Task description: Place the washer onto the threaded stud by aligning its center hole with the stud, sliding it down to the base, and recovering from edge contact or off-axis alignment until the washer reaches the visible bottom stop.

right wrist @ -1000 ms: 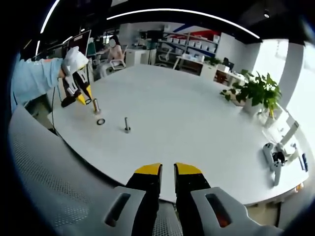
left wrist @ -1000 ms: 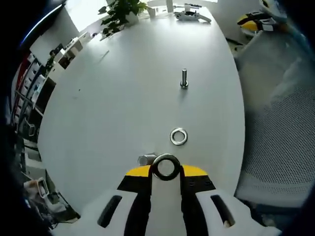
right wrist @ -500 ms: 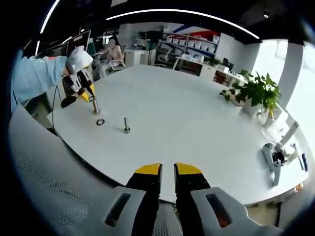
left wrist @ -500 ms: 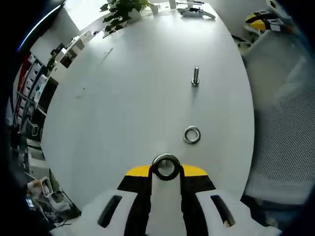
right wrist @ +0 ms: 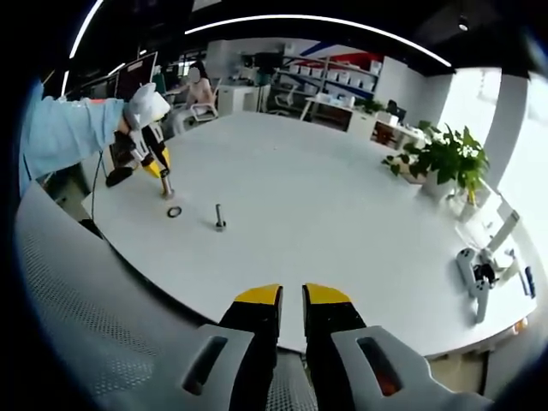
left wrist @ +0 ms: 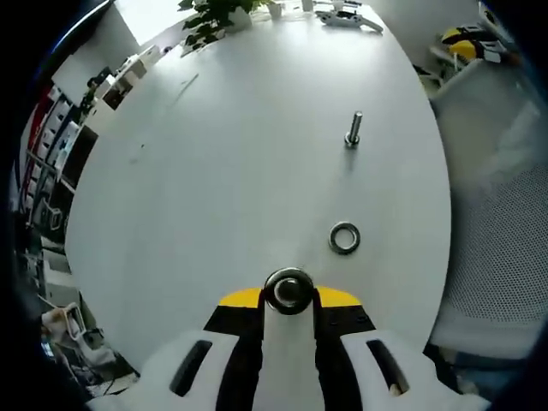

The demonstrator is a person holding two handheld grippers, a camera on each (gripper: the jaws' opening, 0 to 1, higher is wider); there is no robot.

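In the left gripper view, the left gripper pinches a steel washer upright between its yellow-tipped jaws at lower centre. A second washer lies flat on the white table, right of centre. The threaded stud stands upright farther up, well apart from both.

In the right gripper view, the right gripper sits at the bottom centre, jaws narrowly parted and holding nothing. At upper left, a person's gloved hand holds the left gripper above the table, near the flat washer and stud.
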